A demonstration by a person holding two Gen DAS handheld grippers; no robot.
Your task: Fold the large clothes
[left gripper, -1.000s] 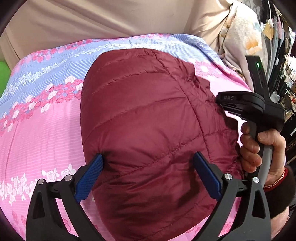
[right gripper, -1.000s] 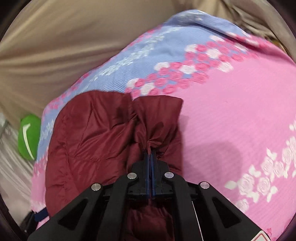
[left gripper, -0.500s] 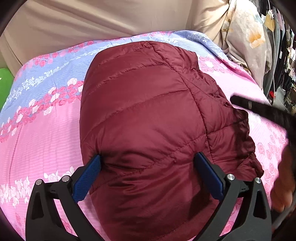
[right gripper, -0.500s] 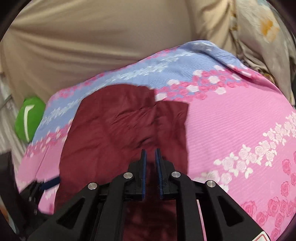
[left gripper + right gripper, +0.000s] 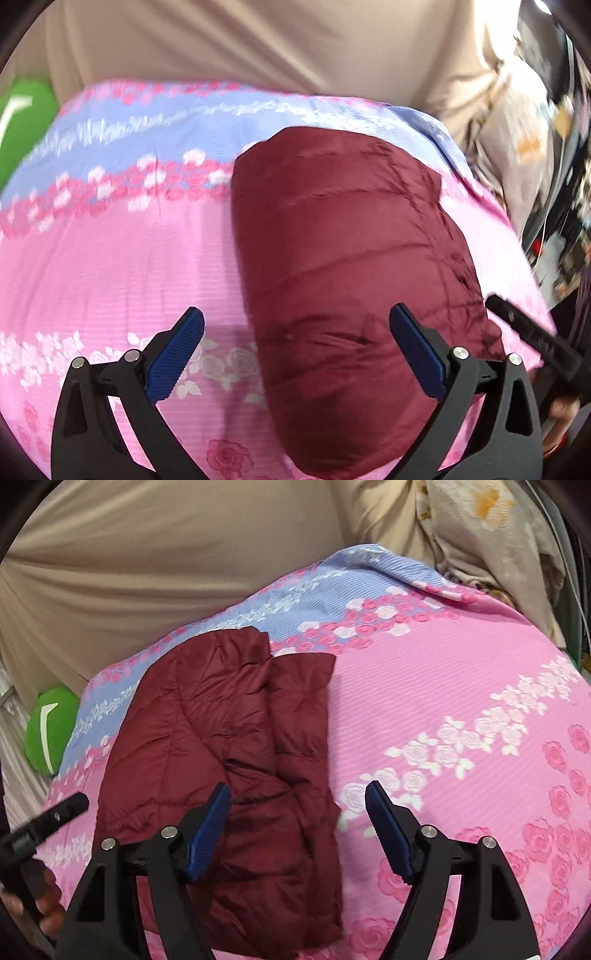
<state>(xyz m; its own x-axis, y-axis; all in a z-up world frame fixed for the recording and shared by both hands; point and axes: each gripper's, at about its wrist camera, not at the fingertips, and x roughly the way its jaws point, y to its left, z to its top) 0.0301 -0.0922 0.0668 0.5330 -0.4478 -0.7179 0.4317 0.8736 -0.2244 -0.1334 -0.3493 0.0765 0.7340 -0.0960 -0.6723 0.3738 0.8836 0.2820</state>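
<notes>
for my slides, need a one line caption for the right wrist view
Right gripper opening above a folded maroon puffer jacket lying on a pink floral bedsheet.

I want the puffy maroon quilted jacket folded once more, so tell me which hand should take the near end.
Probably right. The right tongs, opening and empty, hover over the puffy maroon quilted jacket's near end; the left tongs, also open, straddle its left edge, half over the pink floral bedsheet.
</notes>
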